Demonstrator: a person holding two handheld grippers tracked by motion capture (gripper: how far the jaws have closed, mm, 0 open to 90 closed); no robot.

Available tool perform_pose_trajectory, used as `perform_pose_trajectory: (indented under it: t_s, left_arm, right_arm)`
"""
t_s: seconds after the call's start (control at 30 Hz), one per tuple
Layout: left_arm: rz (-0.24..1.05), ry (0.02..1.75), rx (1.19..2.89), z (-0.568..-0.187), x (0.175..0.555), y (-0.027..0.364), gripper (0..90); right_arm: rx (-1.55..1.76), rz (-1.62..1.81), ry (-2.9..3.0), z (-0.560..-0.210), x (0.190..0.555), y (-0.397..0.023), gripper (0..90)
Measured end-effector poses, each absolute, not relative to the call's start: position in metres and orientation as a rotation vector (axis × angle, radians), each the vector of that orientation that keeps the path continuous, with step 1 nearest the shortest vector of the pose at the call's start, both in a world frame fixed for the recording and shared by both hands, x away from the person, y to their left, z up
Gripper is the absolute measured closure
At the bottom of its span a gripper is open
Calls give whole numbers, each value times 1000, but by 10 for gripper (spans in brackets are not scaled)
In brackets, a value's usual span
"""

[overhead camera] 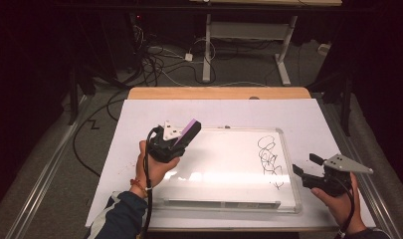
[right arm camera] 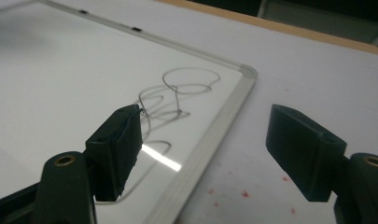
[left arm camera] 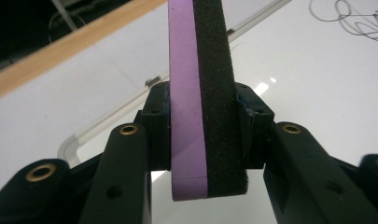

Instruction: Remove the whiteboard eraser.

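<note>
A whiteboard (overhead camera: 214,169) lies flat on the table, with a black scribble (overhead camera: 269,160) near its right side. My left gripper (overhead camera: 185,134) hangs above the board's upper left part and is shut on a whiteboard eraser (overhead camera: 187,130) with a purple back and black foam. In the left gripper view the eraser (left arm camera: 203,93) stands on edge, pinched between both jaws. My right gripper (overhead camera: 304,164) hovers at the board's right edge, open and holding nothing. Its view shows the scribble (right arm camera: 177,93) and the board's corner frame (right arm camera: 242,79) between its jaws.
A white sheet (overhead camera: 139,119) covers the wooden table (overhead camera: 219,92). Small red specks (right arm camera: 242,193) mark the sheet beside the board. Cables (overhead camera: 154,59) and a desk frame (overhead camera: 249,40) stand on the floor beyond the table's far edge.
</note>
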State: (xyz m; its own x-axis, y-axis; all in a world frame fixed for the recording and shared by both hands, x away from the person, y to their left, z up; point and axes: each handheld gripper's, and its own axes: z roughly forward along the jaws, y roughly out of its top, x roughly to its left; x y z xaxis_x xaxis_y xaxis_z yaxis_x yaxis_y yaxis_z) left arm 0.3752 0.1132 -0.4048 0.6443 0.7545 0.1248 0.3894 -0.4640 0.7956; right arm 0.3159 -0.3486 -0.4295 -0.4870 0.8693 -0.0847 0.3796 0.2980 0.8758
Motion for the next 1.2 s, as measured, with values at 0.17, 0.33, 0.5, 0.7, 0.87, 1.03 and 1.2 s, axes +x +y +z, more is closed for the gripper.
perform_pose_trajectory:
  t_s: [0.17, 0.33, 0.5, 0.7, 0.87, 1.03, 1.2]
  left_arm:
    - [704, 710, 2124, -404, 361, 99, 611]
    - [803, 531, 2142, -406, 349, 89, 611]
    - [810, 437, 2143, -407, 342, 84, 611]
    - [821, 332, 2134, -411, 330, 77, 611]
    - [832, 240, 2155, -414, 323, 70, 611]
    - [837, 150, 2168, -417, 318, 65, 610]
    - [883, 83, 2175, -419, 313, 59, 610]
  right_arm:
    - [1123, 1297, 2059, -413, 325, -342, 253]
    - [1101, 1416, 2168, -398, 343, -318, 252]
    - [1043, 1478, 2256, -387, 356, -291, 256]
    - [981, 1520, 2330, -373, 370, -253, 262]
    - [964, 1541, 2425, -370, 379, -232, 252]
    - [960, 1593, 2512, -376, 384, -223, 242]
    - [938, 1581, 2609, -382, 383, -213, 239]
